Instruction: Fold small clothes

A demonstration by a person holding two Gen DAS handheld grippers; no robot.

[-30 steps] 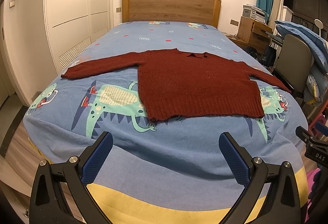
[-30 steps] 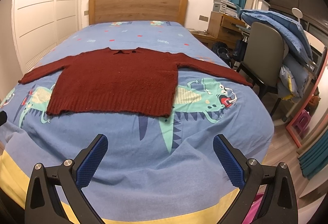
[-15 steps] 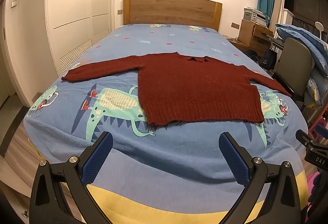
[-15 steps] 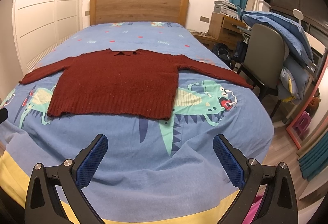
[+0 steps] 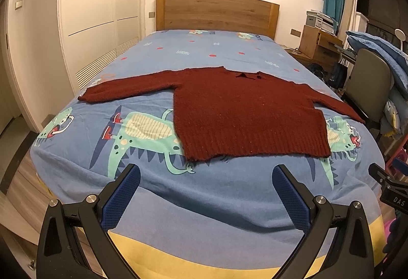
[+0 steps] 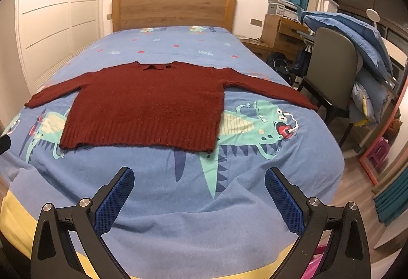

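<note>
A dark red knitted sweater [image 5: 244, 110] lies flat on the bed, both sleeves spread out sideways, collar toward the headboard and ribbed hem toward me. It also shows in the right wrist view [image 6: 148, 105]. My left gripper [image 5: 204, 192] is open and empty above the near end of the bed, short of the hem's left corner. My right gripper [image 6: 199, 194] is open and empty, short of the hem's right part. The tip of the right gripper shows at the right edge of the left wrist view [image 5: 390, 182].
The bed [image 5: 219, 187] has a blue dinosaur-print cover [image 6: 257, 123] with a yellow band at the foot. A wooden headboard [image 5: 216, 13] stands behind. White wardrobes [image 5: 89, 16] stand left. A grey chair [image 6: 331, 67] with blue bedding and a desk stand right.
Both views have tilted upward slightly, so the sweater sits lower in the frames. Both grippers stay open and the sweater has not moved.
</note>
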